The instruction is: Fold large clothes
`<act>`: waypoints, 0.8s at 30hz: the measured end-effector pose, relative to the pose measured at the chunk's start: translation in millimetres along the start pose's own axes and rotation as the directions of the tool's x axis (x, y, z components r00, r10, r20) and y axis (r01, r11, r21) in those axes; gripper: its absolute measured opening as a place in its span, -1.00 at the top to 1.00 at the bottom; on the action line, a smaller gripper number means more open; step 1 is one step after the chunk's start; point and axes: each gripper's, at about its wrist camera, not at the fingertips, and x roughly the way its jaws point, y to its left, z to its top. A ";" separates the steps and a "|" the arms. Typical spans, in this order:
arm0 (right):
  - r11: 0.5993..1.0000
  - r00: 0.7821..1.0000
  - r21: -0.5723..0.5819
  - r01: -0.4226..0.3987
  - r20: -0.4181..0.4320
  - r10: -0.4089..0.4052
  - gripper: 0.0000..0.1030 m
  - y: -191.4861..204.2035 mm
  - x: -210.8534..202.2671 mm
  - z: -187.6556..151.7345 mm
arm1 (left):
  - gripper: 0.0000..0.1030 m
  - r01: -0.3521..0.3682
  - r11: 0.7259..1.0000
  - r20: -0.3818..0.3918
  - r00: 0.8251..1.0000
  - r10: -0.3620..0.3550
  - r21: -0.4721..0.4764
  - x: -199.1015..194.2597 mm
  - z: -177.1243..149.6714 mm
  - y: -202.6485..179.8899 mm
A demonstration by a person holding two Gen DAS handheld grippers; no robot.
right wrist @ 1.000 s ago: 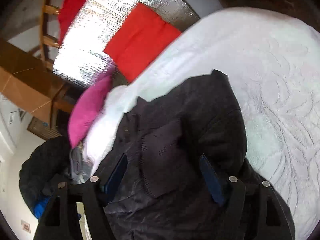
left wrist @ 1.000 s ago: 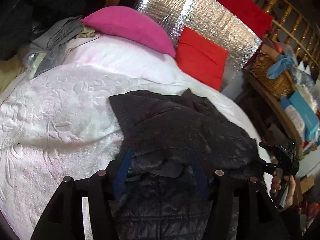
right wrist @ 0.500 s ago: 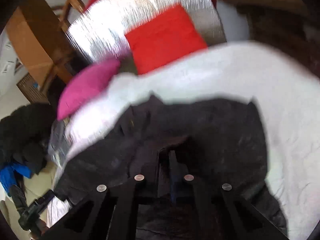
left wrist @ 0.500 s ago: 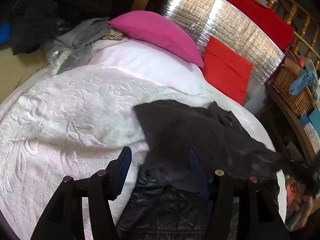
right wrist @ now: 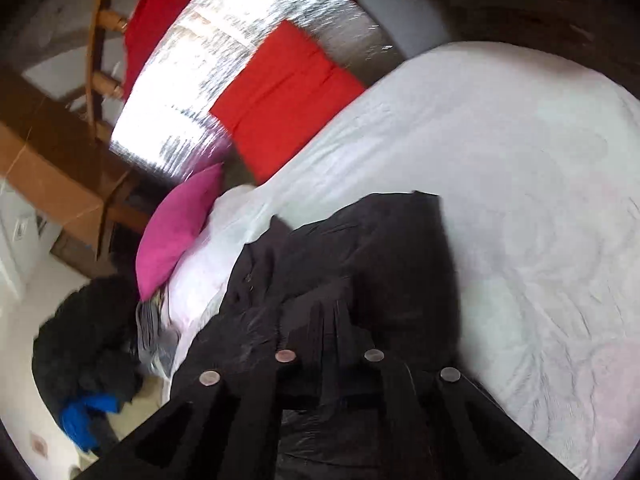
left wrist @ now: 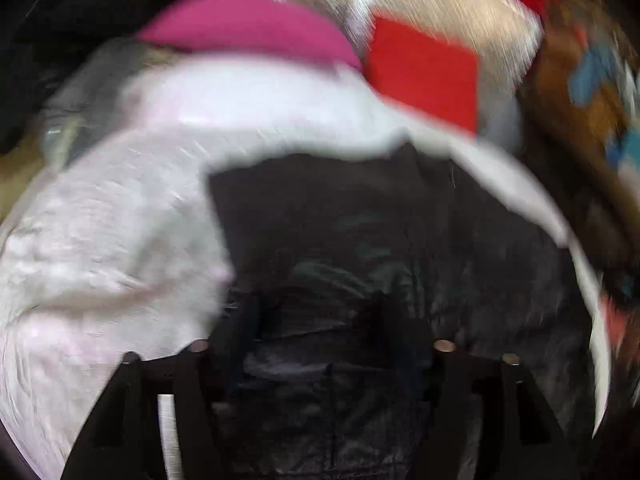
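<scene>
The dark jacket (right wrist: 360,264) lies on the near part of the white bed (right wrist: 520,152), spread from the near edge toward the middle, with one flat panel reaching farthest toward the pillows. The right gripper (right wrist: 330,336) has its two fingers close together, and a pleat of jacket cloth sits between them, so I judge it is clamped on the jacket near the edge of the bed. The left view is strongly blurred. The left gripper (left wrist: 320,320) hangs over the near part of the jacket (left wrist: 360,248), and its fingers seem to stand apart with cloth under them, but I cannot tell for sure if they hold anything. Far on the bed are a pink pillow (left wrist: 248,24) and a red cushion (left wrist: 424,72), well apart from the jacket, so they do not disturb the fold. The step in hand looks like bringing one side of the jacket over its body. To do it well, the right gripper should lift the pinched cloth only a little above the bed, carry it across in one smooth line, and lay it so that the edges meet. The quilted cloth is slippery and thick, so a shallow pinch may slide out. The left gripper should press or hold the near part, otherwise the whole jacket can drag over the bed.
</scene>
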 end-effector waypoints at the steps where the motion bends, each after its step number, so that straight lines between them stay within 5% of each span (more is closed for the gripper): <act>1: 1.000 1.000 -0.009 0.004 -0.017 -0.004 0.68 1.9 5.7 0.0 | -0.33 -0.042 0.997 -0.017 0.999 0.043 0.061 8.5 -2.8 -8.4; 3: 1.000 0.997 -0.016 0.012 -0.072 -0.013 0.32 4.3 24.8 -1.7 | -0.34 -0.093 0.986 0.007 0.996 0.093 0.136 9.9 -4.8 -18.8; 4: 1.000 0.996 -0.023 0.020 -0.086 -0.022 -0.11 5.4 32.4 -1.6 | -0.33 -0.085 0.987 0.004 0.996 0.085 0.135 7.5 -4.0 -17.9; 6: 0.999 0.994 -0.037 0.037 -0.098 -0.040 -0.50 6.6 47.3 -2.3 | -0.33 -0.029 0.995 0.008 1.000 0.028 0.098 -2.1 -1.7 -9.3; 10: 0.992 0.990 -0.075 0.098 -0.092 -0.105 -0.53 7.2 66.7 -1.3 | -0.33 0.058 0.997 0.057 0.997 -0.061 0.048 -23.4 1.0 8.3; 12: 0.988 0.987 -0.107 0.110 -0.104 -0.121 -0.46 9.2 74.4 -5.3 | -0.33 0.059 0.998 0.075 0.995 -0.061 0.037 -27.8 1.6 14.3; 13: 0.983 0.985 -0.136 0.124 -0.105 -0.139 -0.23 14.0 77.8 -9.2 | -0.33 0.043 0.999 0.082 0.996 -0.045 0.025 -28.9 2.4 18.2; 14: 0.975 0.982 -0.172 0.140 -0.104 -0.159 0.08 19.9 79.5 -11.7 | -0.33 0.041 0.999 0.085 0.996 -0.042 0.013 -30.0 2.6 21.3; 15: 0.961 0.976 -0.223 0.163 -0.107 -0.191 0.69 29.3 81.1 -14.8 | -0.33 0.043 0.999 0.088 0.995 -0.043 0.004 -30.6 2.4 22.1; 18: 0.941 0.976 -0.293 0.170 -0.083 -0.202 0.71 52.2 74.0 -21.0 | -0.33 0.046 0.998 0.126 0.991 -0.040 -0.042 -37.5 5.0 30.2; 24: 0.936 0.974 -0.291 0.198 0.165 -0.154 0.72 75.3 -8.6 -13.1 | -0.34 -0.020 0.996 0.184 0.982 0.035 -0.081 -46.2 8.3 32.8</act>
